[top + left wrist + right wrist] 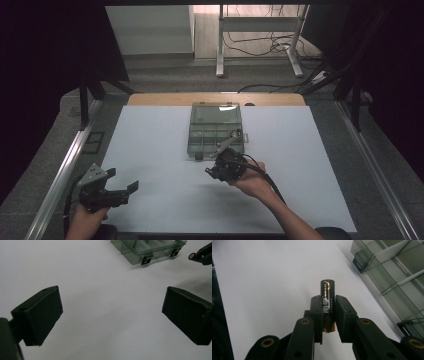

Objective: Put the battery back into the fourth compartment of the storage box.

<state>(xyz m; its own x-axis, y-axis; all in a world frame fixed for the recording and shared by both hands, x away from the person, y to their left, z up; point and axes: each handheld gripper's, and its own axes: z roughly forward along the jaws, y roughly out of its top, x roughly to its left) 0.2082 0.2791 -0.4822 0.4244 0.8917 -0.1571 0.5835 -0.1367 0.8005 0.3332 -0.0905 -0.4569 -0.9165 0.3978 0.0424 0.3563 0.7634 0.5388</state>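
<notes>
Your right gripper (328,315) clamps a battery (328,305) upright between its jaws (the label print is too small to read), held above the white table (165,150) just off the near edge of the clear compartment box (216,131). Your left gripper (122,185) rests gaping near the table's near-left corner.

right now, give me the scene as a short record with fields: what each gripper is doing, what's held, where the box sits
right gripper: shut on a battery, just in front of the box's near edge
battery: black and gold cylinder, clamped between the pads, its top end sticking out past the jaw tips
left gripper: open, nothing between its jaws, near the table's front left corner
compartment box: clear plastic with dividers, lid open, at the middle of the far side of the white table
box latches: two black clips on the near edge
</notes>
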